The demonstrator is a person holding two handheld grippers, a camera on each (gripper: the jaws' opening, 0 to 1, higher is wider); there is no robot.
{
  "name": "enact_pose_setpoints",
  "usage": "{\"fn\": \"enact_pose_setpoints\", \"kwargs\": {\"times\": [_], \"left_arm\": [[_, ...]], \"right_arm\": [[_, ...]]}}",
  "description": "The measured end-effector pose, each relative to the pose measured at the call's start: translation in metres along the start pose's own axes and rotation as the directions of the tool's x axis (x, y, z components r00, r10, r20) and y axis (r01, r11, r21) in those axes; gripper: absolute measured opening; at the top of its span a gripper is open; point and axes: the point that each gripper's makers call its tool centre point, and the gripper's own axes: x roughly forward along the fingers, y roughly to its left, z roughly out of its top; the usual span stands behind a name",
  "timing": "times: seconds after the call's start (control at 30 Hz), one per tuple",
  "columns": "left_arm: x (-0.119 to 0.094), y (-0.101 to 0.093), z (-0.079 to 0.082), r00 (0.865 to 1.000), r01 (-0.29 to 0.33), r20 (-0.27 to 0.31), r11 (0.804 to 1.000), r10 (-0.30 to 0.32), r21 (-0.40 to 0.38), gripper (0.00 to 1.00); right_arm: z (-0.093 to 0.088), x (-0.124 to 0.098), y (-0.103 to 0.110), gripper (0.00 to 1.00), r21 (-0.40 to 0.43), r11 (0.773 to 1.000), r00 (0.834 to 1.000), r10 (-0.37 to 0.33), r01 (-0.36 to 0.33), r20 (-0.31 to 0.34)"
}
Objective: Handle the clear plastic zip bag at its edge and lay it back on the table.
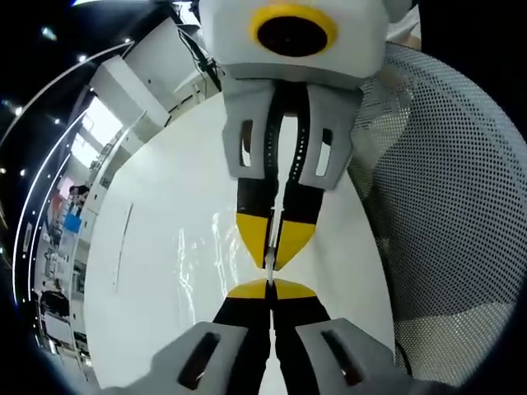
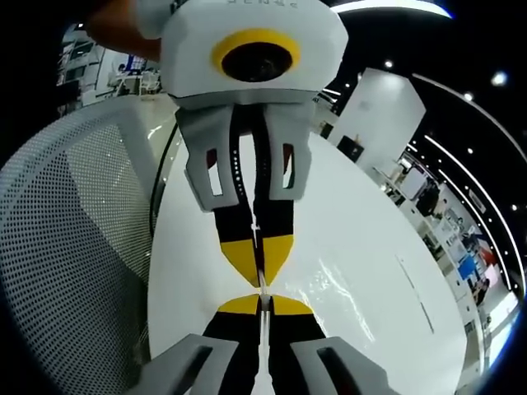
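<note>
Facing each other tip to tip, the two grippers meet over a white table (image 1: pixel 156 247) in the left gripper view. The left gripper (image 1: pixel 271 290) rises from the bottom with its yellow-tipped jaws pressed together, a thin clear edge caught between them. The right gripper (image 1: pixel 272 257) comes down from the top of this view, its jaws also drawn narrow on that same thin strip, which runs up the slit between them. The bag (image 1: pixel 198 255) shows as a glossy, wrinkled clear sheet with white glints, spreading left of the tips and over the table; whether it rests on the table or hangs just above it I cannot tell. A white mesh chair back (image 1: pixel 445 206) stands on the right, close beside the table edge. Beyond the table, far off at the left, is a bright hall.

Turning to the right gripper view, the right gripper (image 2: pixel 265 296) rises from the bottom, jaws closed to a slit on the clear edge. The left gripper (image 2: pixel 262 276) hangs from the top, jaws likewise pinched narrow, its tips nearly touching the right one's. The bag (image 2: pixel 346 288) glints to the right of the tips, over the table (image 2: pixel 354 214). The chair (image 2: pixel 74 239) fills the left side, just beside the table.
</note>
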Motion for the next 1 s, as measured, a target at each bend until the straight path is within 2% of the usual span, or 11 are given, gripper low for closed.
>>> {"fn": "enact_pose_setpoints", "kwargs": {"times": [1.0], "left_arm": [[-0.012,0.005,-0.007,1.000,-0.018,0.017,0.999,0.019,-0.028,0.00]], "right_arm": [[-0.009,-0.007,-0.005,0.00,0.029,0.999,1.000,-0.020,0.020,-0.016]]}}
